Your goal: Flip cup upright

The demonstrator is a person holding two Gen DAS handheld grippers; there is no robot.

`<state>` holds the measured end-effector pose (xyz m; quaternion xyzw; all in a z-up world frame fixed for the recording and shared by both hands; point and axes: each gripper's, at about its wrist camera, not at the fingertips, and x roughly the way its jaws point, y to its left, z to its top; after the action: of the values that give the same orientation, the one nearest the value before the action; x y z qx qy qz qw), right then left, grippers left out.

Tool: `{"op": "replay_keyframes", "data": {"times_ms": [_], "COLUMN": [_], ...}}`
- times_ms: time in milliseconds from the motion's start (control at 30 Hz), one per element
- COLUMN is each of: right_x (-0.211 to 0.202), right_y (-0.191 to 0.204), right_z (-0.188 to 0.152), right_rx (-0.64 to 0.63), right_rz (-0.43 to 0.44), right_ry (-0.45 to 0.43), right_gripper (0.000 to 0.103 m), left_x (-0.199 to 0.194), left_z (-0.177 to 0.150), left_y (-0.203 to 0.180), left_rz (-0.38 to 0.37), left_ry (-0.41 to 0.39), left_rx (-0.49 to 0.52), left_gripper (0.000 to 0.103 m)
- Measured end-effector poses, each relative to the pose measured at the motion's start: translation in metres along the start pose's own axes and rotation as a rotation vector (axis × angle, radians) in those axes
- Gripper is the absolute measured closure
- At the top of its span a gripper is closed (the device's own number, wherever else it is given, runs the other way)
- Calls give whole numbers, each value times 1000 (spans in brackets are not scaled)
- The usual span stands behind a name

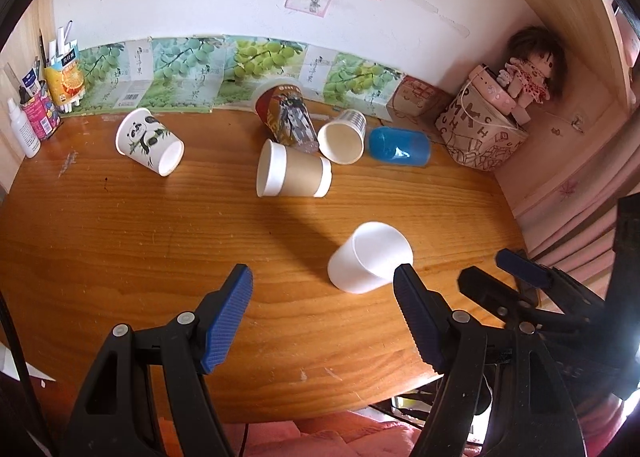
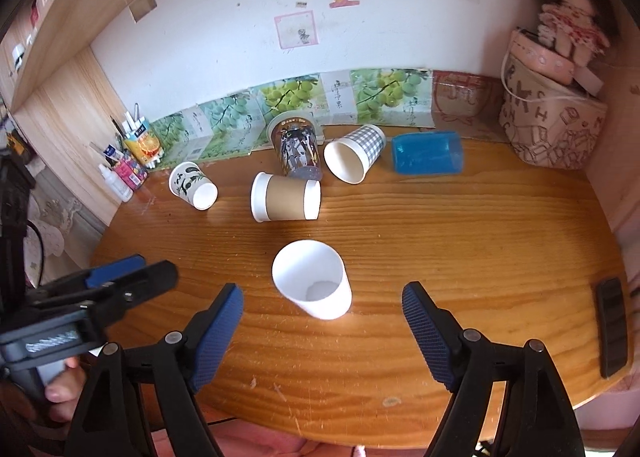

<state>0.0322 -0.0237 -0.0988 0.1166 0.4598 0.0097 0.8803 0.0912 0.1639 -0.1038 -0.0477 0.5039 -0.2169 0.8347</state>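
A plain white cup (image 1: 368,263) (image 2: 314,283) stands upright on the wooden table (image 1: 120,237) (image 2: 480,249), mouth up and empty. Several cups lie on their sides farther back: a panda cup (image 1: 150,141) (image 2: 193,185), a brown-sleeved cup (image 1: 294,173) (image 2: 286,197), a dark printed cup (image 1: 288,117) (image 2: 297,149), a checked cup (image 1: 344,136) (image 2: 354,153) and a blue plastic cup (image 1: 400,145) (image 2: 428,153). My left gripper (image 1: 324,277) is open, just left of the white cup. My right gripper (image 2: 322,297) is open, its fingers either side of the white cup and short of it.
Green grape cartons (image 1: 240,65) (image 2: 288,97) line the wall. Pen holders and bottles (image 1: 36,113) (image 2: 128,165) stand back left. A patterned bag with a doll (image 1: 492,125) (image 2: 556,125) sits back right. A black phone (image 2: 612,325) lies at the right edge.
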Motion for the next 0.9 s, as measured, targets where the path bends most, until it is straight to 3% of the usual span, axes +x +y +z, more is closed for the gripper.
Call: {"op": "replay_keyframes", "data": {"times_ms": [200,367,500,633,900], "right_x": [-32,-56,-74,-86,-109], "right_y": [-15,-22,-20,-16,-13], "right_z": [-14,-16,-18,-15,-12], "right_rx": [72,116,120,103,36], "right_rz": [-41,-15,-11,-9,2], "right_ry": [4,-20,-75,-125,-227], "right_gripper": [21,20,20,14,14], "left_x": [-12,-34,-57,-77,-96], "left_z": [-13,-12,-11,-9,-14], "left_y": [-22,-30,-37,-47,-65], "left_rz": [138,151,190,253,351], "left_ry": [-15,-49,-132,-223,-332], "left_rx": [17,-6,-6,10,0], "left_gripper": [27,26,14,12,5]}}
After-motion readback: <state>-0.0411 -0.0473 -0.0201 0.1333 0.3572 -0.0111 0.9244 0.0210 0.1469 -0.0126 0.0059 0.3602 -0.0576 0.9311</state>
